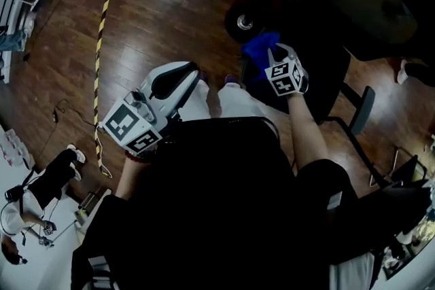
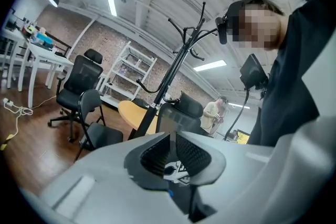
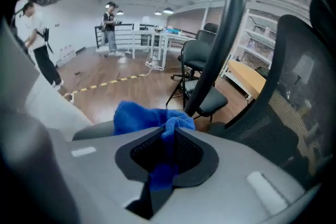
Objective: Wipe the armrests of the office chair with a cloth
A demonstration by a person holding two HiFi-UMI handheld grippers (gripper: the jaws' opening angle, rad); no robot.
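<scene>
A blue cloth (image 3: 149, 115) is pinched between the pads of my right gripper (image 3: 170, 134), and its loose end bunches beyond the tips. In the head view the cloth (image 1: 259, 49) shows just past the right gripper (image 1: 277, 54), over the black office chair (image 1: 374, 7). A dark grey armrest (image 3: 90, 132) lies under the cloth's left side; whether they touch I cannot tell. The chair's mesh backrest (image 3: 296, 86) rises at the right. My left gripper (image 1: 196, 73) is held away at the left, pointing about level, its jaws (image 2: 171, 136) shut with nothing between them.
A black coat stand pole (image 3: 220, 34) rises just behind the cloth. The chair's wheeled base (image 1: 245, 22) sits on the wooden floor, and yellow-black tape (image 1: 102, 30) runs at the left. Other black chairs (image 2: 79, 81) and a round wooden table (image 2: 134, 113) stand further off. A person (image 1: 34, 193) stands lower left.
</scene>
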